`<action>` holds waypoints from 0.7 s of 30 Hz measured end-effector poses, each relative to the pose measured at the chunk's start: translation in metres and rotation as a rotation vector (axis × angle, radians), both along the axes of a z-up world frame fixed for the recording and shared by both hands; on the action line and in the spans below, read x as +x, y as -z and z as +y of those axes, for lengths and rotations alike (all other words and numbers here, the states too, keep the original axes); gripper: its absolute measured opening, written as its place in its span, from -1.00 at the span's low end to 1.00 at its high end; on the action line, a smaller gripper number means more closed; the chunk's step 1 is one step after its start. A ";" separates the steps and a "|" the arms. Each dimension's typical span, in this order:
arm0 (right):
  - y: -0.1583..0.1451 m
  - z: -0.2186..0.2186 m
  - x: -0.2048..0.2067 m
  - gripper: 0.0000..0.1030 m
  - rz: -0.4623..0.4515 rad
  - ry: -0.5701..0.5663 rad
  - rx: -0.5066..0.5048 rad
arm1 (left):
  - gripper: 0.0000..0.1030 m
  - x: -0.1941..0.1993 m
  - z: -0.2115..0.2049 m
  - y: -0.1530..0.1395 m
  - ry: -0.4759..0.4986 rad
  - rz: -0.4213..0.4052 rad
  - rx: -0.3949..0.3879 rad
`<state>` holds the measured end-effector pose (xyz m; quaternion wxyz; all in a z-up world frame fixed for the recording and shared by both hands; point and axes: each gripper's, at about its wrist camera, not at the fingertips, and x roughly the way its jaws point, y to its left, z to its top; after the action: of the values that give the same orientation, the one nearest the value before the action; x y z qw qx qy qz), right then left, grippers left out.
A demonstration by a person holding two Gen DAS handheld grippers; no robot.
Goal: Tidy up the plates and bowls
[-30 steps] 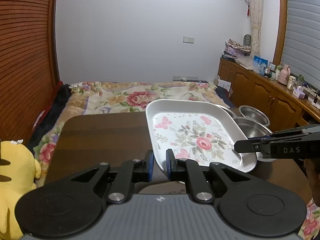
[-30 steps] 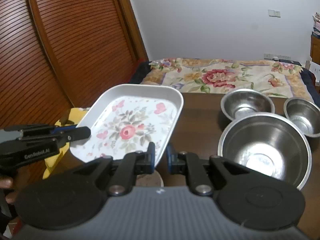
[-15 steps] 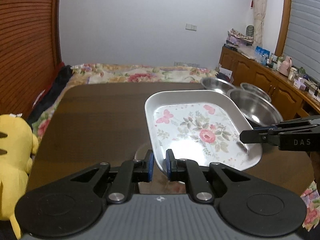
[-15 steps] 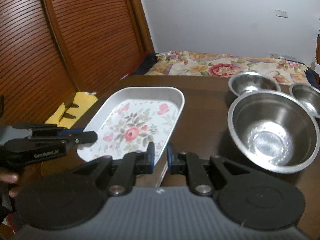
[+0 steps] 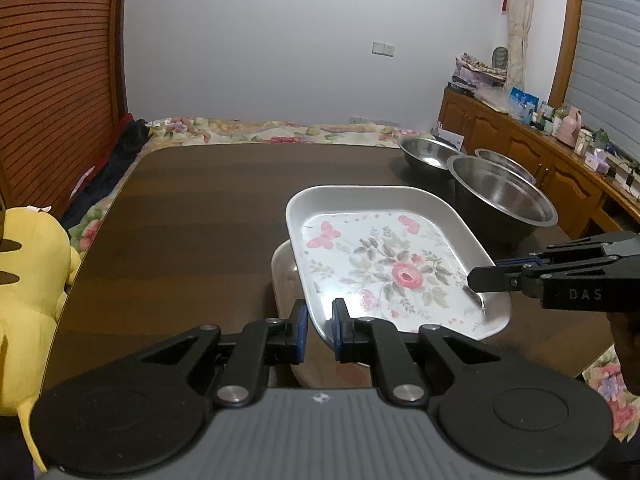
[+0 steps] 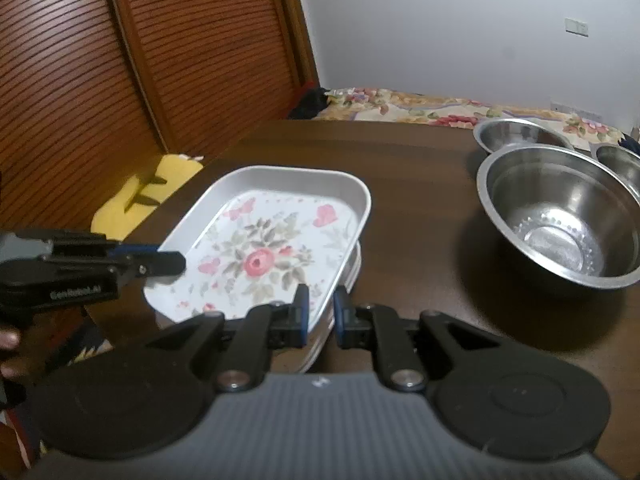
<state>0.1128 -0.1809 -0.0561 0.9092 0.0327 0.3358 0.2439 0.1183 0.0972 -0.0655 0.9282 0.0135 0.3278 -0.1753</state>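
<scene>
A white rectangular floral plate [image 5: 384,256] is held by both grippers just above the dark wooden table [image 5: 192,216]. My left gripper [image 5: 319,330] is shut on the plate's near-left rim. My right gripper [image 6: 320,312] is shut on the opposite rim; the plate also shows in the right wrist view [image 6: 272,240]. Under it in the right wrist view lies another plate or a stack [image 6: 354,268]; I cannot tell which. Three steel bowls stand to the right: a large one [image 6: 560,216], a middle one [image 6: 520,134] and a small one [image 6: 618,162].
A yellow plush toy [image 5: 28,304] sits off the table's left edge. A floral bed [image 5: 280,132] lies beyond the table's far edge. A wooden cabinet with clutter [image 5: 560,148] runs along the right wall. A slatted wooden door [image 6: 120,60] stands on the left.
Both grippers have lowered the floral plate toward the table and levelled it. The bowls now appear further back and to the right of it.
</scene>
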 end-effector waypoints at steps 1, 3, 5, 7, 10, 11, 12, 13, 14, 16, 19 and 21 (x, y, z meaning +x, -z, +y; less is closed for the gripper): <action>0.000 0.000 0.000 -0.73 0.001 -0.004 0.000 | -0.71 -0.003 -0.001 0.001 0.001 0.001 0.008; 0.000 -0.001 -0.002 -0.73 0.003 -0.009 0.001 | -0.71 -0.005 -0.001 0.002 0.004 -0.002 0.020; 0.001 0.000 -0.004 -0.73 0.000 -0.014 -0.001 | -0.71 -0.006 -0.003 0.003 0.006 -0.005 0.048; 0.002 0.001 -0.005 -0.73 -0.004 -0.014 -0.009 | -0.71 -0.006 -0.004 0.004 0.004 -0.006 0.055; 0.003 0.002 -0.006 -0.72 -0.004 -0.011 -0.009 | -0.71 -0.006 -0.005 0.006 0.005 -0.005 0.068; 0.003 0.002 -0.006 -0.72 -0.001 -0.009 -0.007 | -0.71 -0.007 -0.004 0.006 0.008 -0.007 0.070; 0.004 0.002 -0.006 -0.72 -0.001 -0.009 -0.008 | -0.71 -0.007 -0.005 0.006 0.010 -0.008 0.072; 0.005 0.002 -0.007 -0.72 -0.002 -0.010 -0.009 | -0.71 -0.007 -0.005 0.005 0.012 -0.008 0.072; 0.005 0.003 -0.007 -0.72 -0.001 -0.010 -0.010 | -0.71 -0.007 -0.005 0.005 0.013 -0.008 0.072; 0.006 0.003 -0.006 -0.72 0.001 -0.012 -0.012 | -0.71 -0.006 -0.005 0.006 0.011 -0.006 0.076; 0.005 0.005 -0.004 -0.71 -0.003 -0.014 -0.009 | -0.71 -0.005 -0.003 0.008 0.002 0.001 0.073; 0.004 0.004 -0.003 -0.71 -0.008 -0.013 -0.012 | -0.71 -0.005 -0.006 0.009 0.001 -0.003 0.078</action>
<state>0.1097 -0.1767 -0.0603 0.9091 0.0239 0.3340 0.2479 0.1130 0.0917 -0.0743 0.9273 0.0501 0.3332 -0.1628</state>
